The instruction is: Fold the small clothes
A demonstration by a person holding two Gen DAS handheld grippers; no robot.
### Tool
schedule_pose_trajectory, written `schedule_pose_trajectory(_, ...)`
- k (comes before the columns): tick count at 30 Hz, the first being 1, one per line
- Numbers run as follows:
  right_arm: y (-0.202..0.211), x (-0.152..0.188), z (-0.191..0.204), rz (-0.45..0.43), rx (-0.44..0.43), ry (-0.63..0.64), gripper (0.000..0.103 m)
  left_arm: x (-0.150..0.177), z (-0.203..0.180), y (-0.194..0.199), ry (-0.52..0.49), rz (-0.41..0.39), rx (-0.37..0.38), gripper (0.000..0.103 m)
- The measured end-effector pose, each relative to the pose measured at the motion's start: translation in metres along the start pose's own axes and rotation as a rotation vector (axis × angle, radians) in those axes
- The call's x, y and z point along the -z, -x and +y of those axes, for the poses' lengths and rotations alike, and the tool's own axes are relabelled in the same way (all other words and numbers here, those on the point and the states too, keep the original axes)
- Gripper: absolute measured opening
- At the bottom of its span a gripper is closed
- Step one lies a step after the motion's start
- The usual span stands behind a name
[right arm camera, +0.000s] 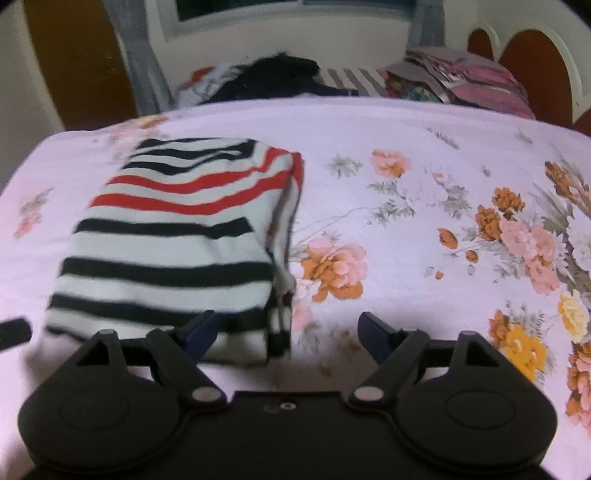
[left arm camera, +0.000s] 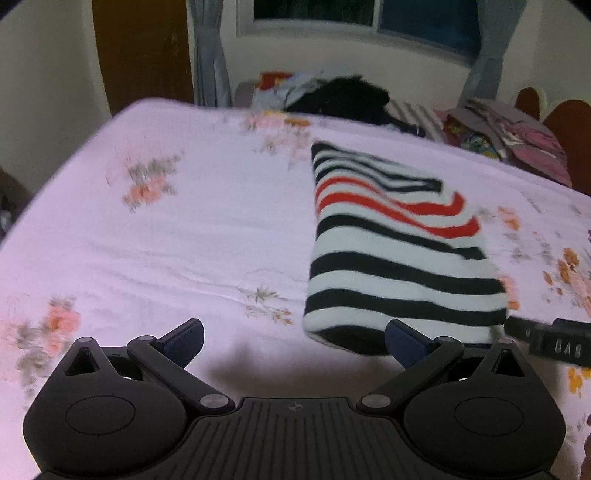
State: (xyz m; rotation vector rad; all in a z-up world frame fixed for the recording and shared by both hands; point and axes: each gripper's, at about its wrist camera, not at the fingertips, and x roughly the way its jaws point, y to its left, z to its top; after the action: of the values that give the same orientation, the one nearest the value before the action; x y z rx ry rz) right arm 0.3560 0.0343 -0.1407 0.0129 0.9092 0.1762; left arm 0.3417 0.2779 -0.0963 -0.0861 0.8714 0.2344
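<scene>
Both your grippers, left gripper [left arm camera: 293,341] and right gripper [right arm camera: 286,332], gape empty. The folded striped garment [right arm camera: 173,236] lies on the bed [left arm camera: 155,240] between them, long axis running away from you, nearer your right.

sheet [left arm camera: 155,240]: pale pink, floral, fills mid-frame | clothes pile [left arm camera: 340,96]: dark and mixed, top centre at far bed edge | folded stack [left arm camera: 517,140]: pinks and greys, upper right | window [left arm camera: 369,14]: dark, top | curtain [left arm camera: 207,55]: grey, upper left | headboard [right arm camera: 532,62]: brown, scalloped, upper right
</scene>
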Motion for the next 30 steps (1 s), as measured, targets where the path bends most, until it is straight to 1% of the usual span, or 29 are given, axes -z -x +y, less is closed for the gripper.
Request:
schedule_pose_trajectory(3, 0.029, 0.015, -0.004, -0.004, -0.055, 0.011, 0.087, 0.006, -0.010, 0.032, -0.035, -0.029, -0.019, 0.103)
schedule_pose_trajectory(4, 0.038, 0.020, -0.005, -0.004, -0.074, 0.015, 0.089, 0.008, -0.012, 0.043, -0.042, -0.032, -0.013, 0.103)
schedule_pose_trajectory(6, 0.057, 0.030, -0.008, -0.005, -0.109, 0.035, 0.089, 0.014, -0.014, 0.066, -0.037, -0.042, 0.011, 0.103)
schedule_pose_trajectory(9, 0.092, 0.044, -0.012, -0.034, -0.119, 0.066, 0.089, 0.028, -0.015, 0.103, -0.017, -0.067, 0.021, 0.103)
schedule_pose_trajectory(11, 0.122, 0.052, -0.014, -0.079, -0.128, 0.070, 0.090, 0.040, -0.017, 0.127, -0.011, -0.086, 0.027, 0.103)
schedule_pose_trajectory(12, 0.137, 0.056, -0.014, -0.109, -0.127, 0.070, 0.091, 0.046, -0.019, 0.139, -0.011, -0.098, 0.023, 0.103)
schedule_pose_trajectory(14, 0.170, 0.063, -0.015, -0.182, -0.109, 0.068, 0.101, 0.060, -0.020, 0.162, -0.008, -0.125, 0.022, 0.103)
schedule_pose_trajectory(15, 0.186, 0.067, -0.016, -0.223, -0.094, 0.061, 0.103, 0.068, -0.021, 0.175, -0.002, -0.139, 0.016, 0.103)
schedule_pose_trajectory(16, 0.202, 0.071, -0.018, -0.262, -0.078, 0.056, 0.103, 0.074, -0.020, 0.185, 0.004, -0.145, 0.008, 0.103)
schedule_pose_trajectory(19, 0.239, 0.085, -0.022, -0.337, -0.023, 0.045, 0.103, 0.092, -0.017, 0.212, 0.021, -0.156, 0.009, 0.103)
schedule_pose_trajectory(25, 0.288, 0.114, -0.022, -0.403, 0.007, 0.078, 0.103, 0.123, -0.016, 0.254, 0.031, -0.179, 0.010, 0.103)
schedule_pose_trajectory(30, 0.311, 0.129, -0.019, -0.420, -0.033, 0.069, 0.103, 0.136, -0.017, 0.277, 0.032, -0.200, 0.006, 0.103)
